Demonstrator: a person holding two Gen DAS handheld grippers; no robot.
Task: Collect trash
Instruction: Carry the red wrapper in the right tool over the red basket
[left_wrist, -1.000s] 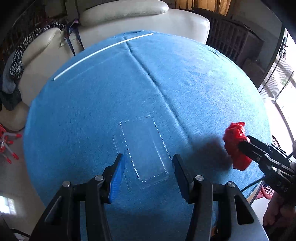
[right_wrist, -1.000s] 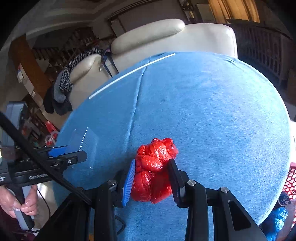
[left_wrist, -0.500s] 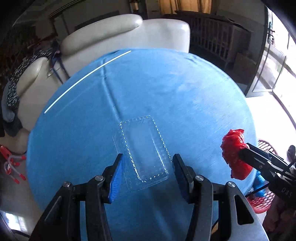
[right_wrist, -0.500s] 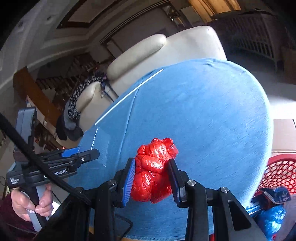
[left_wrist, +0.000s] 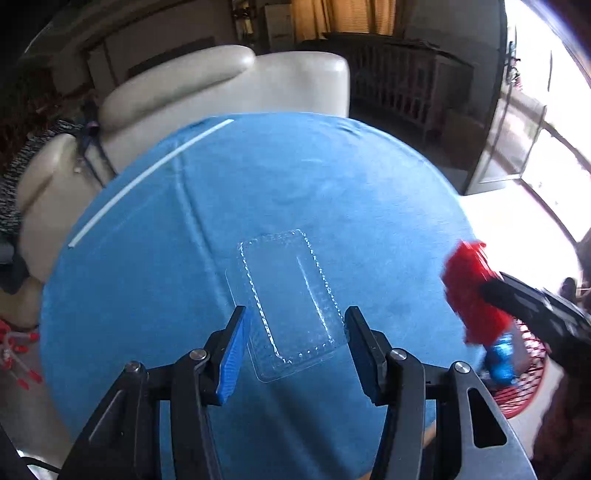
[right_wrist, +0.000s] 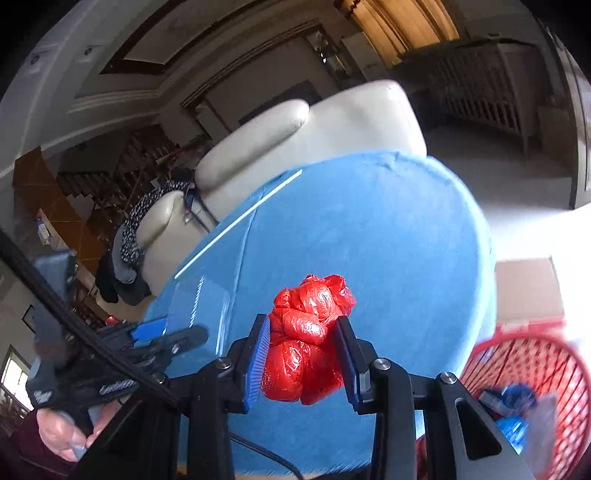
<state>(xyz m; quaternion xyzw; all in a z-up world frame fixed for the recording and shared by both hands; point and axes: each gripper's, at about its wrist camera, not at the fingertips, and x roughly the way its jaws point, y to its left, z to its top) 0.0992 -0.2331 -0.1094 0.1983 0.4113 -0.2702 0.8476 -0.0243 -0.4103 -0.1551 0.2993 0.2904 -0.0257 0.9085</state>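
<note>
A clear plastic tray (left_wrist: 290, 301) lies flat on the blue round table (left_wrist: 332, 192). My left gripper (left_wrist: 295, 349) is open, its fingers on either side of the tray's near end, above it. My right gripper (right_wrist: 303, 354) is shut on a crumpled red plastic bag (right_wrist: 306, 336) and holds it in the air off the table's right edge; the red bag also shows in the left wrist view (left_wrist: 471, 291). A red mesh basket (right_wrist: 524, 373) with blue trash in it stands on the floor to the right.
A white straw (left_wrist: 147, 177) lies on the table's far left. A cream leather sofa (left_wrist: 207, 88) stands behind the table, with dark clothes (right_wrist: 125, 258) draped on it. A cardboard box (right_wrist: 528, 288) sits beyond the basket.
My right gripper has lifted the red bag off the table and carried it right, toward the red basket. My left gripper has risen a little above the clear tray, still open.
</note>
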